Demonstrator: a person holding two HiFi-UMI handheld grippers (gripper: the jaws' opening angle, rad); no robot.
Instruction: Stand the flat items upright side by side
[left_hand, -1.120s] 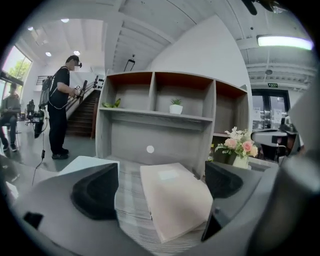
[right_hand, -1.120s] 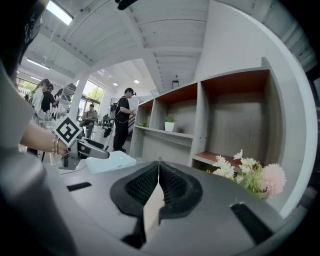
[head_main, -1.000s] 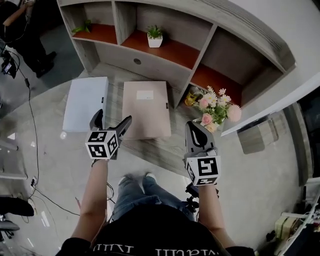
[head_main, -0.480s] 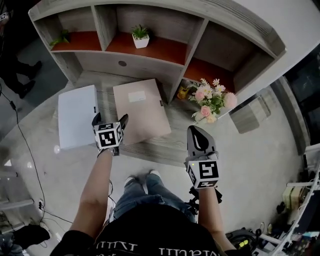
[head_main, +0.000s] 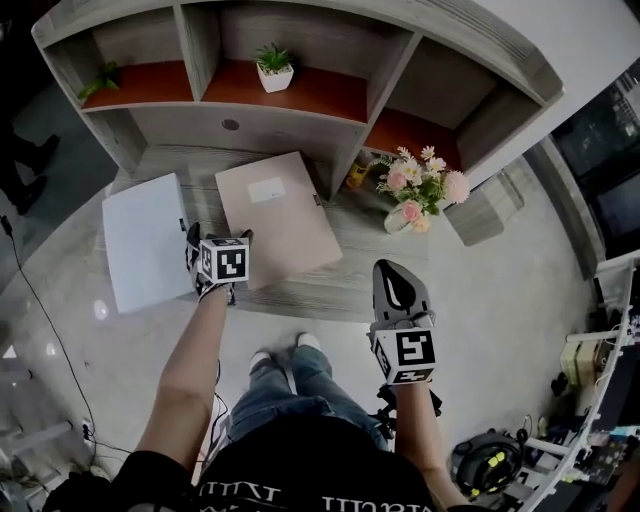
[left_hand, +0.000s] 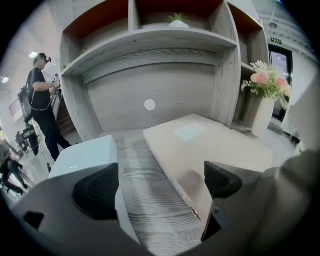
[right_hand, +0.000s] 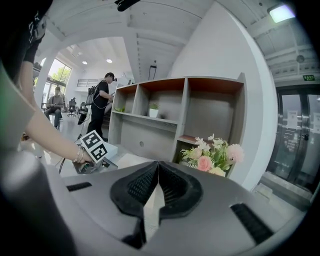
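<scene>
Two flat file boxes lie on the wooden shelf base (head_main: 300, 290): a white one (head_main: 145, 240) at the left and a beige one (head_main: 272, 215) with a pale label to its right. My left gripper (head_main: 217, 243) hovers open over the strip of wood between them. In the left gripper view the white box (left_hand: 82, 155) is by the left jaw and the beige box (left_hand: 200, 145) runs under the right jaw. My right gripper (head_main: 397, 285) is shut and empty, held off the shelf's front edge, below the flowers.
A vase of pink and white flowers (head_main: 420, 195) stands at the right end of the base. The grey shelf unit (head_main: 300, 110) behind holds a small potted plant (head_main: 272, 68). A person (left_hand: 42, 105) stands at the far left.
My left gripper has moved forward and left, down over the gap between the two boxes. The head view has shifted. The right gripper has stayed shut and hardly moved.
</scene>
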